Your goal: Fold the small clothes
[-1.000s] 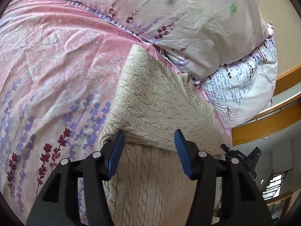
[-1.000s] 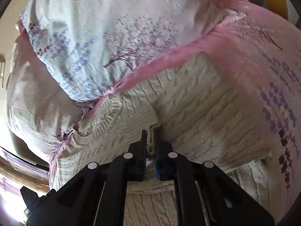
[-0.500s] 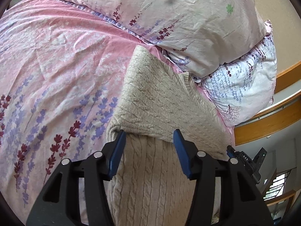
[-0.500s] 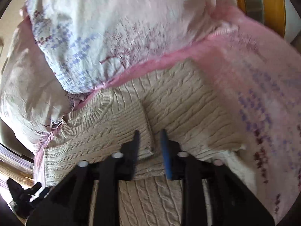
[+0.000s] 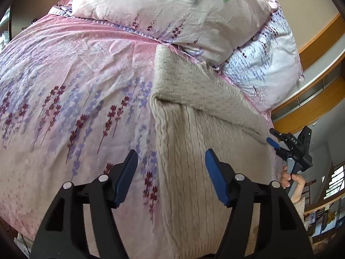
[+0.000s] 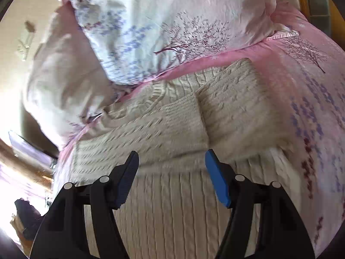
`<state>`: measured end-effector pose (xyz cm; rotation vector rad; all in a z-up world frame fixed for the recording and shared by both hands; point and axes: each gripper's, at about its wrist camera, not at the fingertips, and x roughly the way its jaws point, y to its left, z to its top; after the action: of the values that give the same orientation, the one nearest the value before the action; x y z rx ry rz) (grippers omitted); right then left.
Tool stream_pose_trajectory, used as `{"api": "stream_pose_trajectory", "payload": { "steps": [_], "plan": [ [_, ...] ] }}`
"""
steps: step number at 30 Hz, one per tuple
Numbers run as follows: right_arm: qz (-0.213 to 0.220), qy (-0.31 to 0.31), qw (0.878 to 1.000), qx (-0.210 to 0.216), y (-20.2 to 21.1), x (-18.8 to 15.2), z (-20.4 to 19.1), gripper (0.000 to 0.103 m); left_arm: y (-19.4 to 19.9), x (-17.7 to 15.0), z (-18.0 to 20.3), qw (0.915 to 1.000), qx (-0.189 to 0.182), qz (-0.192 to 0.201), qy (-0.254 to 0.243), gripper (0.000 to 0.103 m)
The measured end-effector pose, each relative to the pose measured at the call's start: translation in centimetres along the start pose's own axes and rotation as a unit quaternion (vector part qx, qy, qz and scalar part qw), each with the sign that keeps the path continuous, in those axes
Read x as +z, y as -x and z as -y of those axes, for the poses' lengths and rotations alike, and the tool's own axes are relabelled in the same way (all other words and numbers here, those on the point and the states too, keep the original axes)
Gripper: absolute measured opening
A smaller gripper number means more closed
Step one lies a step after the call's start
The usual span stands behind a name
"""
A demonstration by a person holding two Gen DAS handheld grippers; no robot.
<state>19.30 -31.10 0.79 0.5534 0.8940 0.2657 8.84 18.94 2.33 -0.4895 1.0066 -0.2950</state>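
Left wrist view: left gripper (image 5: 171, 165) jaws wide apart, holding nothing, hovering over near-left edge of beige cable-knit sweater (image 5: 194, 151). Sweater flat on pink floral bedspread (image 5: 75, 86), sleeve folded across the body as a diagonal band at mid-frame. Two pillows (image 5: 172, 10) stacked at far end, touching sweater's far edge and boxing it in there. Open bedspread left of sweater, plenty of room. Far right: right gripper (image 5: 272, 137) just past sweater's right edge, hand (image 5: 295, 181) on its handle; wooden rail (image 5: 319, 99) behind it. Near end of sweater cut off by frame bottom and gripper body. Right wrist view: right gripper (image 6: 171, 166) blue pads spread, nothing between them, above the folded sleeves (image 6: 194, 116), which meet at a centre seam over the sweater (image 6: 172, 205) body. Collar partly tucked against the white tree-print pillow (image 6: 172, 32). Bedspread (image 6: 312, 75) open to the right. Left side blown out by glare, dark shape at lower left not identifiable. Motion blur over the knit; exact fold edges hard to make out.
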Motion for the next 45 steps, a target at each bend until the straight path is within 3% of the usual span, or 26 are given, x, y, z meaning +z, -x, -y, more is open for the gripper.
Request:
{"api": "stream_pose_trajectory", "payload": {
  "steps": [5, 11, 15, 19, 21, 27, 30, 32, 35, 39, 41, 45],
  "plan": [
    [-0.014, 0.04, 0.999, 0.028, 6.5, -4.2, 2.1, 0.076, 1.5, -3.7, -0.3, 0.9994, 0.003, -0.024, -0.026, 0.068],
    [-0.039, 0.029, 0.998, -0.027, 11.4, -9.3, 6.8, 0.076, 1.7, -6.9, 0.3, 0.9978, -0.019, -0.054, -0.035, 0.067],
    [-0.049, 0.005, 0.999, -0.019, 12.5, -11.6, 9.1, 0.075, 1.1, -8.2, 1.1, 0.9964, -0.024, -0.071, -0.039, 0.066],
    [-0.071, -0.007, 0.997, -0.008, 11.8, -13.0, 10.0, 0.059, 0.8, -9.1, 1.2, 0.9959, -0.027, -0.079, -0.036, 0.061],
    [-0.072, -0.007, 0.997, 0.009, 11.6, -13.6, 10.1, 0.057, 1.0, -9.5, 1.3, 0.996, -0.027, -0.076, -0.037, 0.06],
    [-0.1, -0.043, 0.988, 0.109, 10.8, -14.5, 10.6, 0.041, 1.2, -11.1, 1.6, 0.9942, -0.063, -0.083, -0.025, 0.056],
    [-0.111, -0.054, 0.981, 0.147, 10.4, -15.4, 10.5, 0.032, 1.2, -11.6, 1.6, 0.9933, -0.076, -0.086, -0.011, 0.051],
    [-0.117, -0.054, 0.979, 0.16, 10.2, -15.6, 10.4, 0.023, 1.1, -11.8, 1.6, 0.9925, -0.082, -0.091, -0.002, 0.041],
    [-0.123, -0.046, 0.977, 0.17, 10.0, -15.8, 9.8, 0.023, 0.0, -12.0, 1.5, 0.9867, -0.113, -0.115, 0.023, 0.027],
    [-0.128, -0.031, 0.976, 0.174, 10.0, -15.7, 8.9, 0.023, -0.4, -11.9, 1.6, 0.9858, -0.117, -0.116, 0.031, 0.022],
    [-0.126, -0.022, 0.977, 0.171, 10.0, -15.7, 8.5, 0.012, -0.6, -11.9, 1.6, 0.9856, -0.117, -0.117, 0.036, 0.013],
    [-0.096, 0.001, 0.981, 0.167, 10.6, -14.7, 7.3, 0.008, -0.8, -11.1, 2.1, 0.9873, -0.115, -0.106, 0.028, 0.007]
  ]
}}
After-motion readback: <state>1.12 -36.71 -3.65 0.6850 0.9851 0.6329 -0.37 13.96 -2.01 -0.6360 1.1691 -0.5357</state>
